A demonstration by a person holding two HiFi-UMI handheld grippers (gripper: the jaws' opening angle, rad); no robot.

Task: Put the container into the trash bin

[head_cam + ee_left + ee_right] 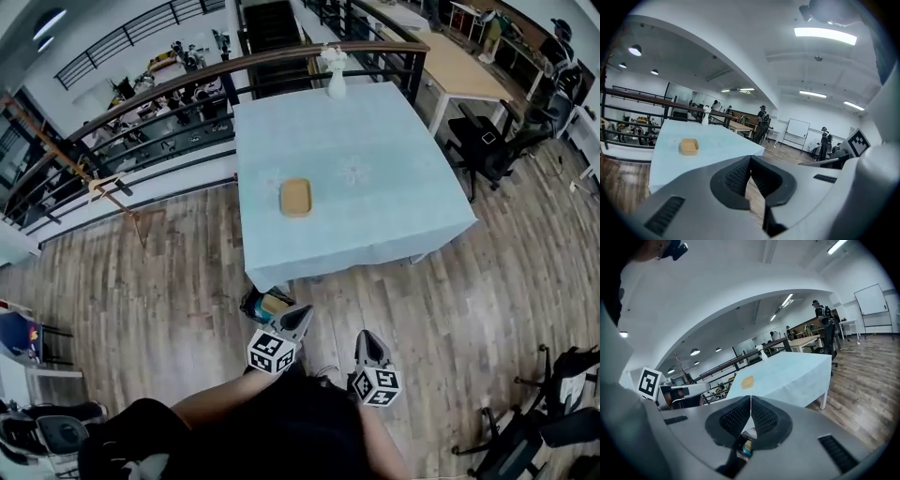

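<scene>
- container [295, 197] lies mid counter [375, 159], far ahead of both tongs
- left tongs [300, 317] and right tongs [367, 339] clenched on nothing, near side, well apart from container
- trash bin [265, 305] on floor [169, 281] just beside left tongs

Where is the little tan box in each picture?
Head view: the container is at picture centre, on the table's left half.
Left gripper view: container left of centre, on the table.
Right gripper view: container at centre, on the table.
Shared landmark: the vase at the table's far edge.
</scene>
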